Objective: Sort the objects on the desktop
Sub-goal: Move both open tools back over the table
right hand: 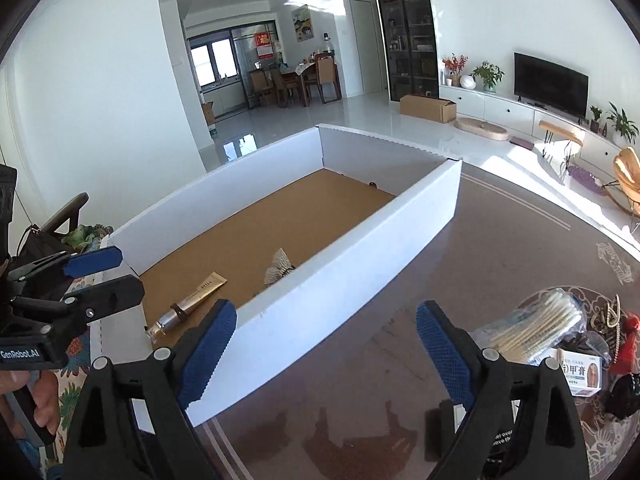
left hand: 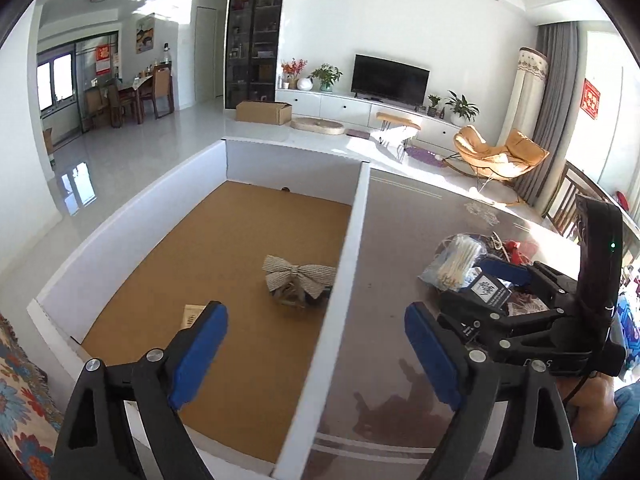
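We have two items in the white-walled cardboard tray (right hand: 352, 264): a grey ribbon bow (left hand: 299, 276) and a gold tube (right hand: 188, 304). The cotton-swab bag (right hand: 536, 326), medicine box (right hand: 576, 374) and clutter remain on the tabletop (right hand: 360, 392). Left gripper (left hand: 316, 356) and right gripper (right hand: 336, 354) fingers stand wide, holding nothing.

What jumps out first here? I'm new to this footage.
A big white box with a brown floor sits left on the table, holding a grey bow and a gold tube. To its right lies a pile with a bag of cotton swabs. Both pairs of blue fingers stand open, empty.
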